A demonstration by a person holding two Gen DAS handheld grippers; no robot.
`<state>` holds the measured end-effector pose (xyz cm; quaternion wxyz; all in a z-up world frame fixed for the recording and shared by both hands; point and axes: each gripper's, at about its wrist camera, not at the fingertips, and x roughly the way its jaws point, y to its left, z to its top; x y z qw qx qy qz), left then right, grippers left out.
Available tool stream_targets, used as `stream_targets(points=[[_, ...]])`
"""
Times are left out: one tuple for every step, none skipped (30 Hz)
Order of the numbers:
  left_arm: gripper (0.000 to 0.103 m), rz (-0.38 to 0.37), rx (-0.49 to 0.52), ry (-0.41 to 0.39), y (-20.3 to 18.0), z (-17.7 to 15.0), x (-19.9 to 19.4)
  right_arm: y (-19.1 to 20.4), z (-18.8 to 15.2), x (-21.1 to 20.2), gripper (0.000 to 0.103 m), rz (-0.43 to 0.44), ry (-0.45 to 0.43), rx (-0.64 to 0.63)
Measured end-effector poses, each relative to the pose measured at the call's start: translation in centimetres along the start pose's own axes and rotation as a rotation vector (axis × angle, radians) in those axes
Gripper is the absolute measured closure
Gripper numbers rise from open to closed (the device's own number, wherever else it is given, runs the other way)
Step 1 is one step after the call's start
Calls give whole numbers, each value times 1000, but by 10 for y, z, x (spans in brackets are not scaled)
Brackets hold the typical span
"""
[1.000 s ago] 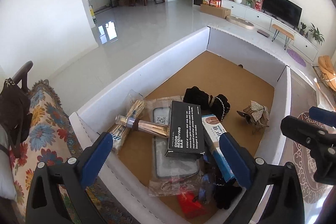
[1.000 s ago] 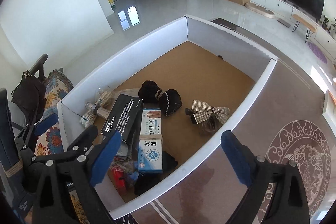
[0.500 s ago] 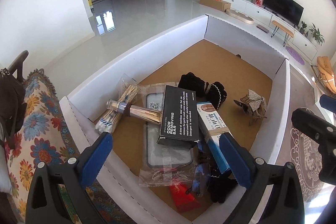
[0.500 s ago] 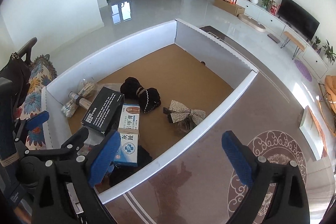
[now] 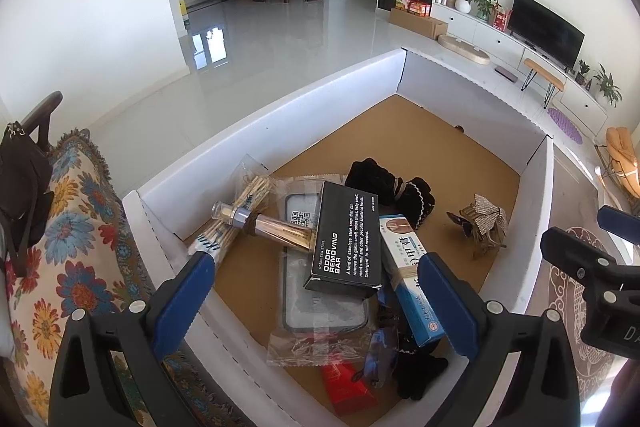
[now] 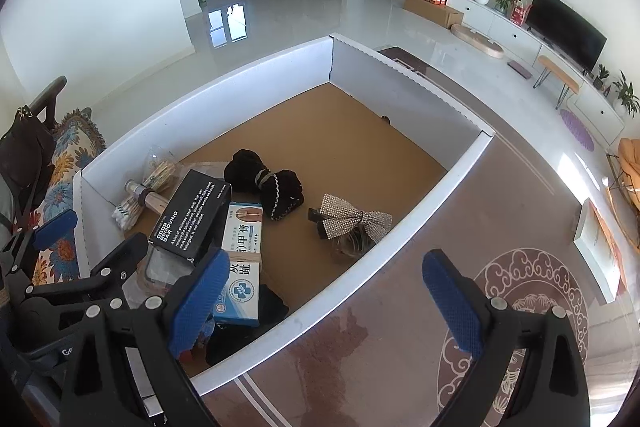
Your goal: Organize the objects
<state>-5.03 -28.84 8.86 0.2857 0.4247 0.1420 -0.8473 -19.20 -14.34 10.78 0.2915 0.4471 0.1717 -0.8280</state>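
A white-walled box (image 5: 280,115) with a brown floor holds a pile at its near end: a black "odor removing bar" carton (image 5: 346,235), a blue-white medicine carton (image 5: 412,287), a clear tube of sticks (image 5: 264,223), a bagged cotton-swab bundle (image 5: 240,203), a bagged phone case (image 5: 320,303), a black cloth bundle (image 5: 388,183) and a glittery bow clip (image 5: 484,223). My left gripper (image 5: 316,303) is open and empty above the pile. My right gripper (image 6: 324,303) is open and empty above the box's near wall (image 6: 360,267); the bow (image 6: 352,219) lies ahead of it.
A floral-covered sofa (image 5: 60,247) with a black bag (image 5: 24,179) lies left of the box. A brown patterned rug (image 6: 480,247) lies right of it. The far half of the box floor (image 6: 340,131) is bare. A TV unit stands at the far right.
Both grippers have risen and drawn back a little, so more of the box and room shows. Both stay open. The objects in the box have not moved.
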Motion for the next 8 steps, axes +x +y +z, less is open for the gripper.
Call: stream_targets(points=[[0, -6, -3, 6, 0, 0, 2, 0, 0, 1, 6, 1, 0, 1], [0, -15, -8, 11, 1, 0, 2, 0, 0, 1, 6, 4, 0, 3], [0, -23, -15, 8, 1, -1, 2, 0, 0, 2, 6, 7, -1, 5], [0, -25, -24, -3, 1, -2, 0, -1, 0, 3, 6, 10, -2, 7], [0, -26, -30, -18, 1, -3, -2, -1, 0, 3, 6, 10, -3, 8], [0, -27, -31, -28, -1, -4, -4, -1, 1, 4, 6, 9, -4, 9], [0, -28, -28, -30, -2, -4, -4, -1, 1, 5, 6, 8, -4, 10], [0, -24, -28, -27, -3, -4, -4, -1, 2, 7, 6, 6, -3, 10]])
